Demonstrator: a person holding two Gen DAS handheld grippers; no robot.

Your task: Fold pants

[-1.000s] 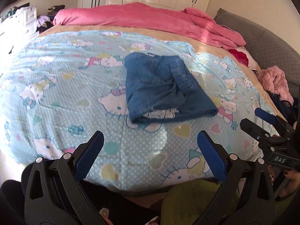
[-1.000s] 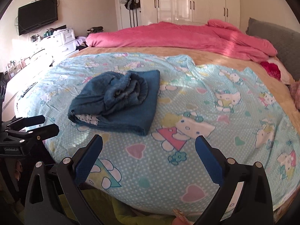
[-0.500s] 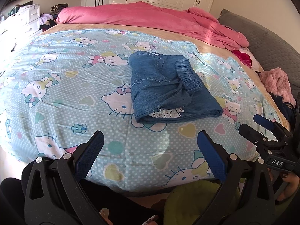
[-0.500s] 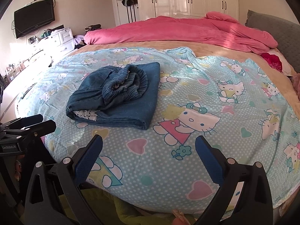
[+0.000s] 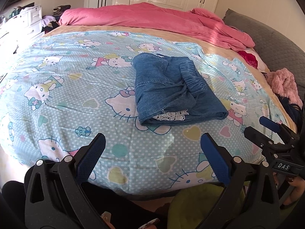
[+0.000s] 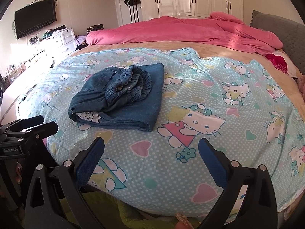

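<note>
Lying folded into a compact bundle, the blue denim pants [image 5: 175, 93] rest on the cartoon-print blue sheet [image 5: 76, 87], elastic waistband uppermost, a strip of white lace showing at the near edge. We hold the left gripper [image 5: 152, 156] and right gripper [image 6: 151, 155] wide apart and empty, near the bed's edge, well clear of the pants. A pink duvet [image 6: 186, 32] lies bunched behind.

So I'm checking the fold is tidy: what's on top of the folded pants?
On top of the folded pants lies their own bunched elastic waistband, loosely rumpled. A patterned white lining peeks from the near edge. What lies deeper between the layers is covered.
</note>
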